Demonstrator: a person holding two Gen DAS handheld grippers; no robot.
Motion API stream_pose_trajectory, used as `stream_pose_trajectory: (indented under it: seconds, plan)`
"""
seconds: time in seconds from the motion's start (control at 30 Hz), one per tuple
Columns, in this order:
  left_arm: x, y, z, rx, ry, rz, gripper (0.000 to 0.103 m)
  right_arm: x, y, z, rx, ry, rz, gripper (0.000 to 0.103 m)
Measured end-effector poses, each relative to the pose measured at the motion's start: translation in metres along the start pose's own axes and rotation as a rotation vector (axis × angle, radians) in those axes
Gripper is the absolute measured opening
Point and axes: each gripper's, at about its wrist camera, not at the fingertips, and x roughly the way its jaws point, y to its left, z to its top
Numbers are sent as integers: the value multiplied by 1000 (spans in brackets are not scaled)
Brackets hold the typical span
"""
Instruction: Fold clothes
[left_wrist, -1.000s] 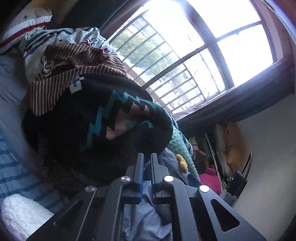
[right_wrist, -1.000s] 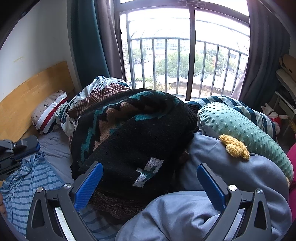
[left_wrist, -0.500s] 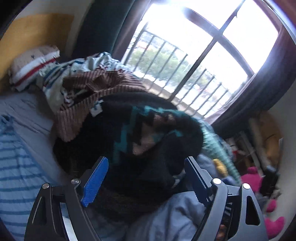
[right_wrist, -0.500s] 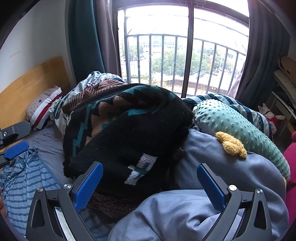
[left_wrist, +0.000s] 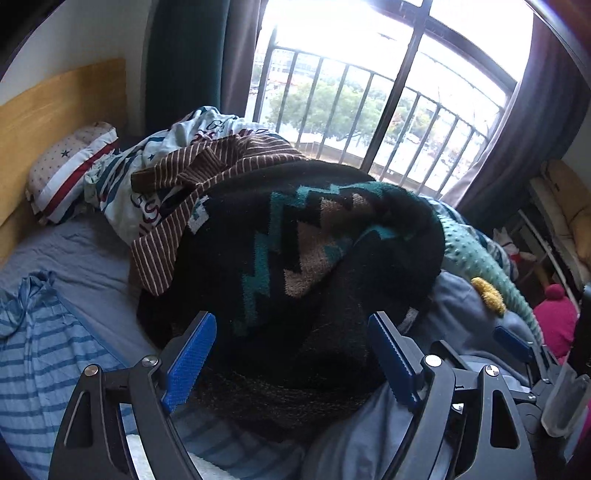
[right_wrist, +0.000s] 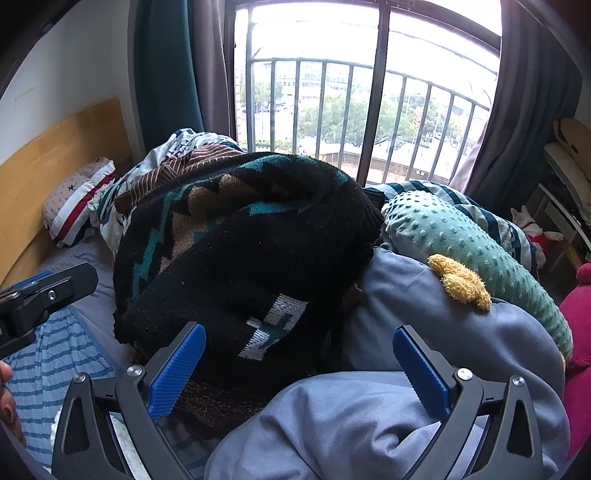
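Observation:
A heap of clothes lies on the bed. On top is a black knitted sweater (left_wrist: 295, 258) (right_wrist: 240, 258) with teal and tan zigzags. My left gripper (left_wrist: 290, 321) hovers open just in front of the sweater's near edge, with nothing pinched. My right gripper (right_wrist: 298, 332) is also open, held over the seam between the sweater and a grey-blue garment (right_wrist: 406, 406). A brown striped garment (left_wrist: 221, 166) sticks out behind the sweater. A blue-striped garment (left_wrist: 40, 350) lies flat at the left. The left gripper's body (right_wrist: 44, 291) shows at the left edge of the right wrist view.
A teal dotted plush (right_wrist: 461, 240) with a yellow tuft lies right of the pile. A star-and-stripe pillow (left_wrist: 70, 166) rests against the wooden headboard (left_wrist: 44, 107). A barred window (right_wrist: 369, 110) with dark curtains stands behind. Pink things and shelves crowd the far right.
My left gripper went from shut to wide open and rolled level, swinging its view left toward the headboard. The right gripper barely shifted, with the pile slightly nearer.

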Motion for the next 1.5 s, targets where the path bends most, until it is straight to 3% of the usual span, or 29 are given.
stream_pose_trajectory:
  seconds: [0.37,0.57,0.6,0.67,0.73,0.8,0.87,1.0,1.17,1.33,1.4,1.5]
  plan:
    - [29,-12,0,-11,37,-20,83,11,-11,0,14,24,-30,103]
    - [87,-27,7,-33,123,-44,81,15,-25,5,23,26,-94,103]
    - [98,-31,7,-26,151,-49,78,15,-27,6,22,27,-110,103]
    - [120,-39,6,-14,207,-60,60,18,-33,8,21,33,-135,103]
    - [130,-40,0,-22,240,-99,25,19,-36,8,26,39,-146,103]
    - [125,-35,-4,-46,233,-145,23,21,-37,8,29,49,-141,103]
    - [114,-27,-7,-52,208,-133,22,23,-36,7,30,59,-133,103]
    - [94,-8,-12,-64,176,-39,22,26,-25,4,44,82,-73,103]
    - [55,38,-18,-159,113,55,21,33,8,0,25,116,36,100]
    - [4,125,-19,-324,51,237,21,35,75,-7,-84,125,166,100]
    - [-24,174,-36,-429,18,337,21,32,113,-13,-155,128,234,100]
    - [-63,247,-66,-604,-1,404,21,26,165,-25,-267,125,313,100]
